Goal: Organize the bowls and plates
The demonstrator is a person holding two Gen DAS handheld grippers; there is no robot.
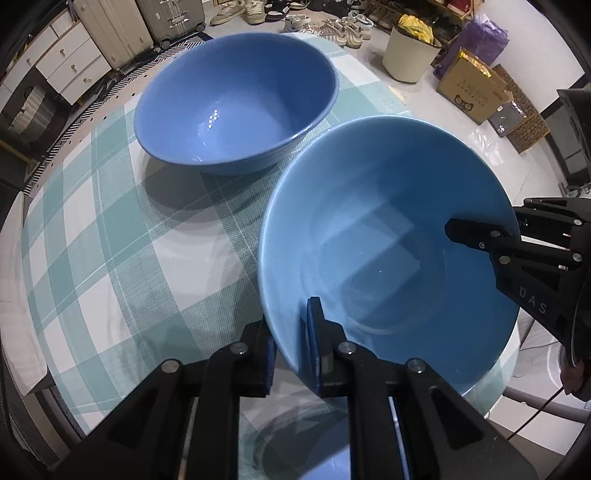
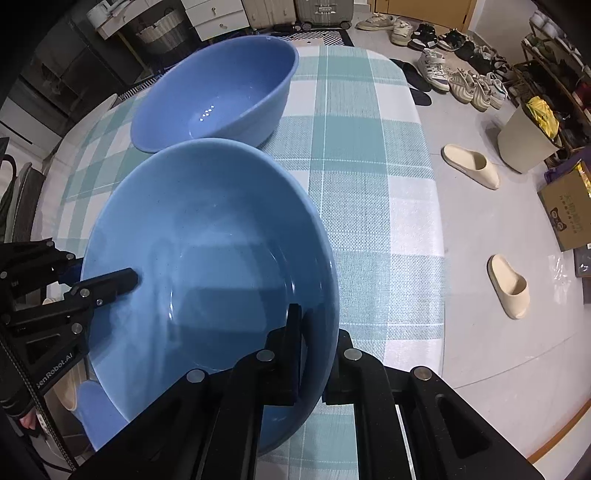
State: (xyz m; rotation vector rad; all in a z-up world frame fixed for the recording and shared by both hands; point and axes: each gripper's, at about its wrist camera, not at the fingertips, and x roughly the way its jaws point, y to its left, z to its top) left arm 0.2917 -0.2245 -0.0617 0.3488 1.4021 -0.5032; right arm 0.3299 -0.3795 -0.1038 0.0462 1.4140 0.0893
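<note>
A light blue bowl (image 1: pixel 388 236) hangs just above the checked table (image 1: pixel 110 229), held by both grippers on opposite sides of its rim. My left gripper (image 1: pixel 291 332) is shut on the near rim, one pad inside the bowl and one outside. My right gripper (image 2: pixel 319 332) is shut on the opposite rim in the same way. In the left wrist view the right gripper (image 1: pixel 509 221) enters from the right edge. A darker blue bowl (image 1: pixel 236 103) stands upright on the cloth just beyond the held bowl (image 2: pixel 207 258). Something else blue (image 2: pixel 96 406) shows below the held bowl, mostly hidden.
The table's right edge (image 2: pixel 436 221) drops to a pale floor with two cream slippers (image 2: pixel 506 288), a waste bin (image 2: pixel 524 140), a cardboard box (image 2: pixel 569 206) and several shoes (image 2: pixel 461 81). Drawers (image 1: pixel 70 62) and a suitcase (image 1: pixel 173 18) stand beyond the far edge.
</note>
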